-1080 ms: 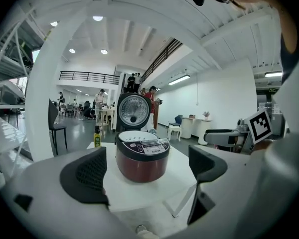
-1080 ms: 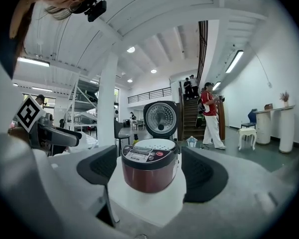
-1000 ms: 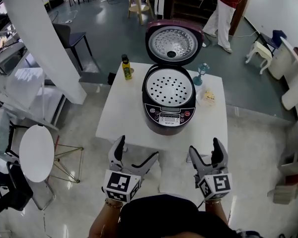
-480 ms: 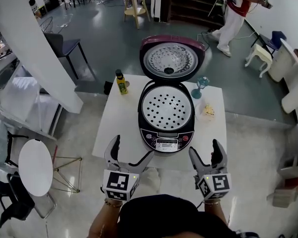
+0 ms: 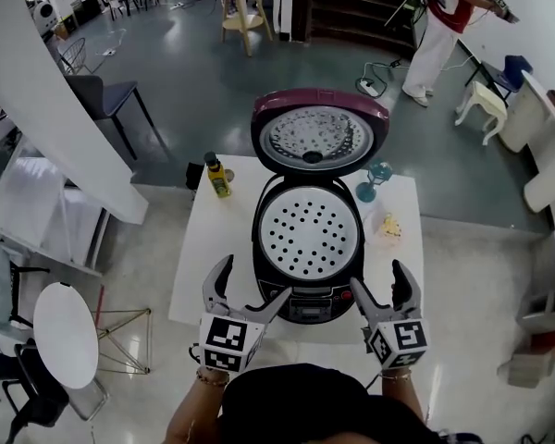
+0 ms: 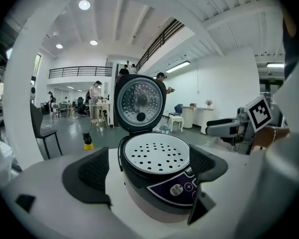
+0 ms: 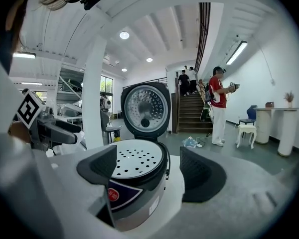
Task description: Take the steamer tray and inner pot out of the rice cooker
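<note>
Head view looks steeply down on the white table [image 5: 210,252], with the rice cooker [image 5: 307,289] at its middle and the control panel [image 5: 311,312] facing the person at 6 o'clock. The lid [image 5: 320,137] stands fully up on its hinge at 12 o'clock, so the cooker mouth is clear from above. The steamer tray [image 5: 307,232], a pale disc dotted with holes, sits seated in the mouth and covers it rim to rim. The inner pot must lie beneath it, and none of it shows, so the tray looks like the first thing to lift.

The left gripper [image 5: 252,283] hangs at the cooker's 7 o'clock and the right gripper [image 5: 381,283] at its 5 o'clock, both near the front wall but touching nothing. Each gripper view shows its two dark pads spread wide with only the cooker framed between them, so both claws are empty and spread. That wide spread and the flanking stance suit reaching for opposite edges of the tray.

A yellow bottle [image 5: 217,176] stands at the cooker's 10 o'clock and a teal glass [image 5: 377,179] at 2 o'clock, both out of the lifting path. Nothing has been removed yet.
</note>
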Demonstrator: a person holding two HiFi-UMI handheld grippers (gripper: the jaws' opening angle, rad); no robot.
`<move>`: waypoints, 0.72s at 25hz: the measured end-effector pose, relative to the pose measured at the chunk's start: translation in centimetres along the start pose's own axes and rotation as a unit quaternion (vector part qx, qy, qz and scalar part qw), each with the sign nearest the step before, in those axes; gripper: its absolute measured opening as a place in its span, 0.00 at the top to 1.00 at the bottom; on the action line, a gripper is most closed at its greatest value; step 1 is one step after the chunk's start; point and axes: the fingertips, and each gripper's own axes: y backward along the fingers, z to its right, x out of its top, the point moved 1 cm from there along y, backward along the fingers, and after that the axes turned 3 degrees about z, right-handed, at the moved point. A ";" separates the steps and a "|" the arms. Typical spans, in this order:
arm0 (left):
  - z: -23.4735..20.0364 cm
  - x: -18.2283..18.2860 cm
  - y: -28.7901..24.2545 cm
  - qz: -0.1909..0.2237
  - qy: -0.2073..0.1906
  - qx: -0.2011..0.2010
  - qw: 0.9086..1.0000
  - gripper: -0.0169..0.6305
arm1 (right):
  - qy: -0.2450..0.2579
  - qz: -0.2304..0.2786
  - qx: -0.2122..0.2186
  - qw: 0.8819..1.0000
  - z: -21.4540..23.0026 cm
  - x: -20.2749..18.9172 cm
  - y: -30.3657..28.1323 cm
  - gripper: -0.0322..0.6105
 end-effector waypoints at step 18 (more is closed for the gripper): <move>-5.8 -2.6 -10.2 -0.129 -0.057 -0.015 0.990 0.20 | 0.093 -0.156 0.016 0.983 3.2 -2.7 -12.2 0.35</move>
